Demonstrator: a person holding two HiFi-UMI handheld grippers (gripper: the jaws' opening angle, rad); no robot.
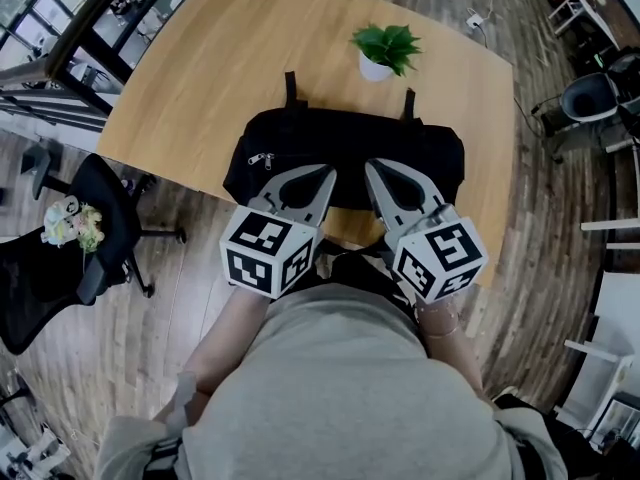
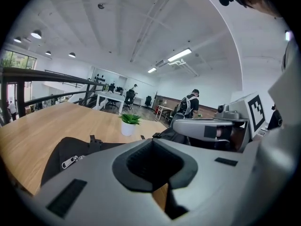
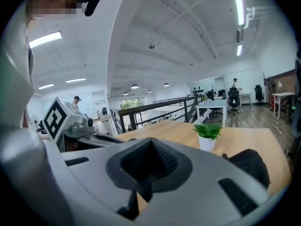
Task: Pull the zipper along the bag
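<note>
Hovering over the near side of the black bag [image 1: 345, 140], the left hand-held gripper [image 1: 326, 174] and right hand-held gripper [image 1: 373, 167] both have their jaws pressed together.

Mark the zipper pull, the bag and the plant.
zipper pull [image 1: 261, 158]: head view, metal tab at bag's left end.
bag [image 1: 350, 133]: head view, top panel.
plant [image 1: 386, 44]: head view, leaves.

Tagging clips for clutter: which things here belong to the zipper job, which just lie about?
Job:
black fabric duffel bag
its silver metal zipper pull
light wooden table under it

Lying about:
green plant in white pot
black office chair
</note>
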